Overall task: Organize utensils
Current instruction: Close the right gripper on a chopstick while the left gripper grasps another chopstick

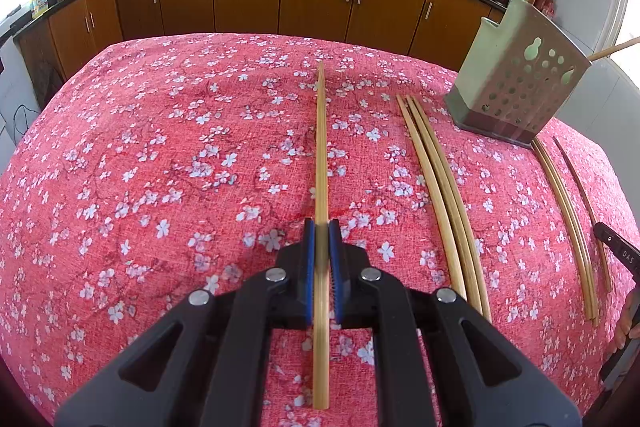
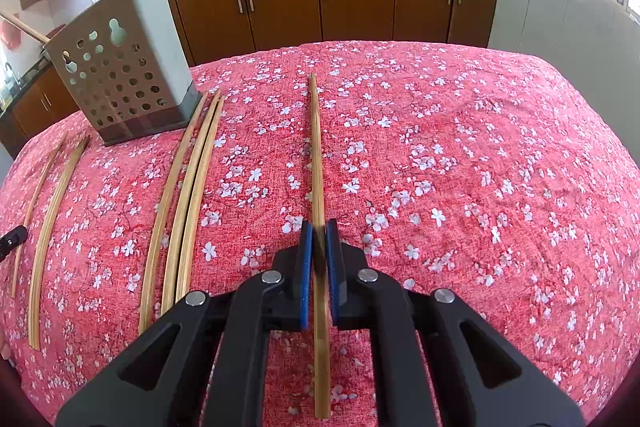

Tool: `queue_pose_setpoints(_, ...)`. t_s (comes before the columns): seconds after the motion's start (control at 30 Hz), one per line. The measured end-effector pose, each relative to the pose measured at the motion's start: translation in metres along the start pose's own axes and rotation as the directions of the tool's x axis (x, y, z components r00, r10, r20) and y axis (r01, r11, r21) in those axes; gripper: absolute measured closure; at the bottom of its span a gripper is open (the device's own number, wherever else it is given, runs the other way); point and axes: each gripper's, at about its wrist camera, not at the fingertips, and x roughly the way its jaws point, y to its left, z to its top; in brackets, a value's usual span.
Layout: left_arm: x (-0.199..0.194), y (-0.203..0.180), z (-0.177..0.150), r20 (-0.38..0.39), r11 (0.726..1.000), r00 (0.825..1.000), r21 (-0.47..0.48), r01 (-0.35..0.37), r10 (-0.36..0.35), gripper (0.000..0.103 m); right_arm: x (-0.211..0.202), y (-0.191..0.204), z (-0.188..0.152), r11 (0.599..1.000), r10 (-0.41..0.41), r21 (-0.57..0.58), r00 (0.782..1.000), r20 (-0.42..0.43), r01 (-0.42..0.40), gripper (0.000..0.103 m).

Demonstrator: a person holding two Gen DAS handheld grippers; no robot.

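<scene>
The jaws of the left gripper [image 1: 321,227] were clenched on a pale bamboo chopstick [image 1: 321,147], its blue ribbed pads [image 1: 308,267] pressing both sides of the stick. The chopstick ran straight ahead from between the pads over the desk under a red cloth printed with white blossoms [image 1: 160,167], and its near end stuck out behind the jaws toward the camera. The gripper pointed steeply down at the cloth. To the right lay three loose pale chopsticks [image 1: 440,195] side by side, then a further pair of pale chopsticks [image 1: 568,219] and a thin dark brown chopstick [image 1: 580,195]. Past them stood a grey-green perforated plastic utensil holder [image 1: 516,79], with a wooden handle rising out of it. At the right edge the tip of the other gripper showed white letters reading "DAS", the rest cut off, with fingers of a hand below it.

In the right wrist view, the jaws of the right gripper [image 2: 319,227] were likewise clamped on a second bamboo chopstick [image 2: 316,155], which lay ahead over the blossom cloth with its tail passing back between the blue pads. This gripper also tilted steeply downward. The three loose chopsticks lay to its left, the holder stood beyond them at the upper left, and the other chopsticks lay further left.
</scene>
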Motion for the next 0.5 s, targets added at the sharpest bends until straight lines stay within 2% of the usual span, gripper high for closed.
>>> queue_pose_setpoints(0.5,-0.0003,0.0015,-0.0009,0.001,1.000,1.000,-0.006,0.006,-0.006,0.092,-0.0002,-0.0004,0.0004,1.000,0.006,0.008,1.000,-0.001,-0.006,0.095)
